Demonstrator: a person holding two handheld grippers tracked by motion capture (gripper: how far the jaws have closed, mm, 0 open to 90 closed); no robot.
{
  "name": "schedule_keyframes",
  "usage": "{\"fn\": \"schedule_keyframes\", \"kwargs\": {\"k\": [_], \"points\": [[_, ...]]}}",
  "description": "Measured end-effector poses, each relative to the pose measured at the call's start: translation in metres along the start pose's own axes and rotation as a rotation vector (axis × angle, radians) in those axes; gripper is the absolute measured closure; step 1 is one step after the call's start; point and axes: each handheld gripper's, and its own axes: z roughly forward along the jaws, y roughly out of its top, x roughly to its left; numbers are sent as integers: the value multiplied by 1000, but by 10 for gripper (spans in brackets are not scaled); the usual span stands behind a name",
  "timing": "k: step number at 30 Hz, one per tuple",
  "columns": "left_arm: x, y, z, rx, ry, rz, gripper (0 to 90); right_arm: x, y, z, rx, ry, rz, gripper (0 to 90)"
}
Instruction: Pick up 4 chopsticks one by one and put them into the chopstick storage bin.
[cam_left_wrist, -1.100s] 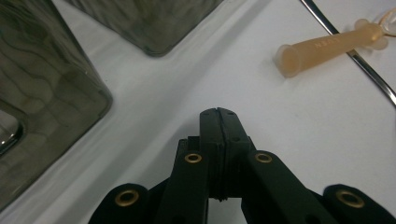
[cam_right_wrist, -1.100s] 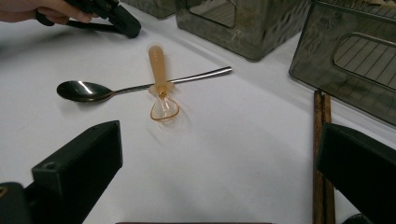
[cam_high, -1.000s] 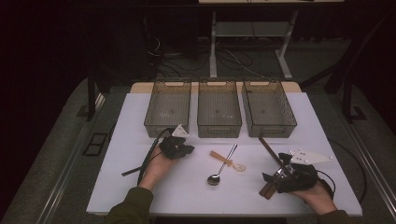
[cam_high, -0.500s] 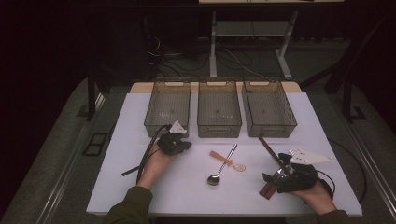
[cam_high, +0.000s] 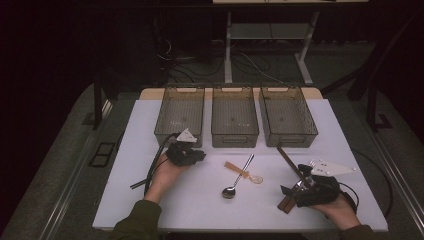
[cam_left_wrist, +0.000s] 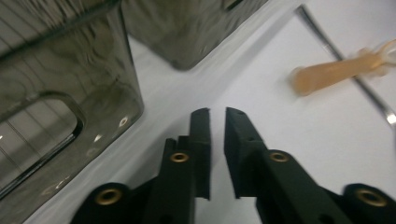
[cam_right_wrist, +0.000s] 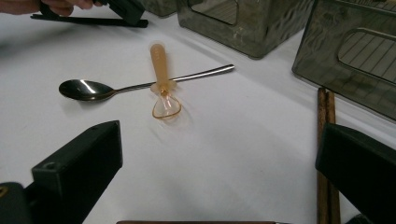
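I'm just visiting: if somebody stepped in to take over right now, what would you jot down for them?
Left tool: jaws a narrow slit apart, just starting to open, nothing between them, beside the left bin.
Right tool: jaws wide open, empty, next to the brown chopsticks.
Metal spoon and orange plastic spoon lie crossed mid-table.
Three bins look empty from above, so nothing is sorted yet.
Left: spoons and chopsticks probably go into the bins.

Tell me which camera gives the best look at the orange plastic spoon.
The right gripper view: the orange plastic spoon lies whole and close, its handle across the metal spoon, its clear bowl nearest the camera. The left gripper view catches its blurred handle at the edge. The high view shows it small, mid-table.
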Motion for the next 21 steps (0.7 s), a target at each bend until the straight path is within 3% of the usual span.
{"fn": "schedule_keyframes", "kwargs": {"k": [2,8,21], "points": [[-2,1,-7,-33,-20,10,722,1,0,0,2,4,-2,3],[-6,-6,-29,-51,-45,18,555,1,0,-1,-4,5,-5,3],[3,-38,-76,-90,24,16,436,1,0,-1,-4,0,-2,3]]}}
